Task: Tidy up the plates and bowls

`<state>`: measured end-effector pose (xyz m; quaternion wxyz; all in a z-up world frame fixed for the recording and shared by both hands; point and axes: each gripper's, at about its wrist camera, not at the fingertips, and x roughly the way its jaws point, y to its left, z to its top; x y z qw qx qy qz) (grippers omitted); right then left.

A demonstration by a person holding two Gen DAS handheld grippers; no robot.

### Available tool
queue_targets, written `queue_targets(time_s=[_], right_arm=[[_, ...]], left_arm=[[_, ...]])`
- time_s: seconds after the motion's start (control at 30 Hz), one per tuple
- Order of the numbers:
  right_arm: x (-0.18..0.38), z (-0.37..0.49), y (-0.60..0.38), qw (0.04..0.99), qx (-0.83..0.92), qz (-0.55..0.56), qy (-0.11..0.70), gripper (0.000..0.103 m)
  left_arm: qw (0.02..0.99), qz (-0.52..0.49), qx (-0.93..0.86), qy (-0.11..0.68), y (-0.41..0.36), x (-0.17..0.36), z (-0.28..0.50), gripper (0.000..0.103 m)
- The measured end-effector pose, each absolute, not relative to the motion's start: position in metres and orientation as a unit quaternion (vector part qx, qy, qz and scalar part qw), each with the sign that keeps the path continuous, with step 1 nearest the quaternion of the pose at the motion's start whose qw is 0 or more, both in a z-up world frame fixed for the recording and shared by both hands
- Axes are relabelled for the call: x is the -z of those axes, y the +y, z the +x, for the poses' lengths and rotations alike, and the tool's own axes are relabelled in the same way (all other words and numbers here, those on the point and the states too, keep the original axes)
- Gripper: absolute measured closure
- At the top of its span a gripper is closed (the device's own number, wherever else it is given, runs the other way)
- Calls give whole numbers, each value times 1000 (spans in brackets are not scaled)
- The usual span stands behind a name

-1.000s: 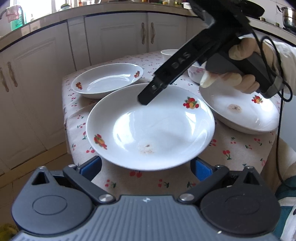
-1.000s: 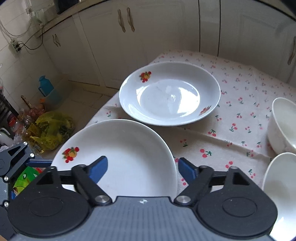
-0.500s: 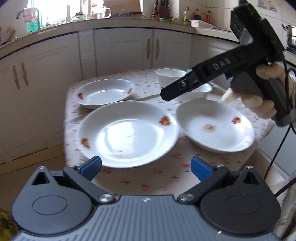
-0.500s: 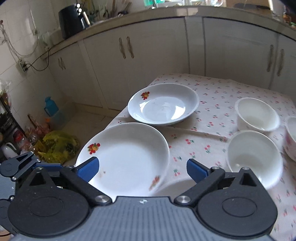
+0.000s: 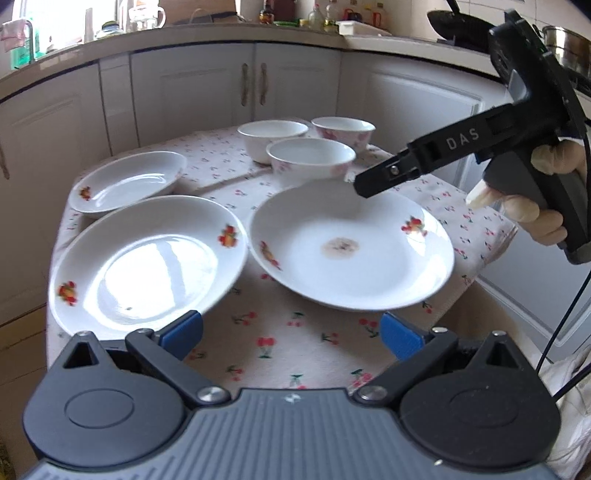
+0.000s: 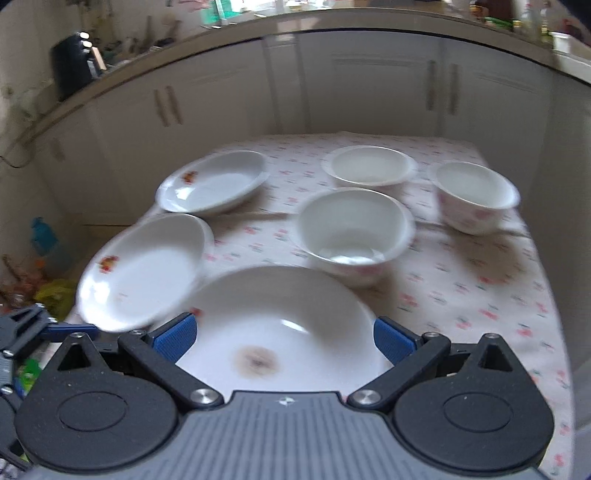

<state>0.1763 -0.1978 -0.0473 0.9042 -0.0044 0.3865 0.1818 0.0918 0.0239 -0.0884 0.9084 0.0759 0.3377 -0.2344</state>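
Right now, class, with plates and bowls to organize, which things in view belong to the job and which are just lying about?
Belong to the job:
- stained plate
- plate at the table's near left
- far plate
- three bowls

Just lying about:
- cherry-print tablecloth
- bottles on the counter
- steel pot

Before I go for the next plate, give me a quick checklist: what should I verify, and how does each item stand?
1. Right tongs free: ok; open, have just been opening, nothing between them, above the stained plate.
2. Left tongs free: ok; open, empty.
3. Stained plate clean: not ok; brown mark at its centre.
4. Front-left plate fully on the table: cannot tell; it lies at the edge.
5. Bowls stacked: not ok; three stand apart.
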Motion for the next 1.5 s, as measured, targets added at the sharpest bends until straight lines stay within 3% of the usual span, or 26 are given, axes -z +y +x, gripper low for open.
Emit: queue_targets(time_s=[1.07,1.5], right_arm=[[87,196,-225,875,-225,23,428,1],[90,230,-223,865,-256,19,431,26]], left_arm=[[900,89,292,312,-14,122,109,0],[899,93,306,299,-12,123,106,1]])
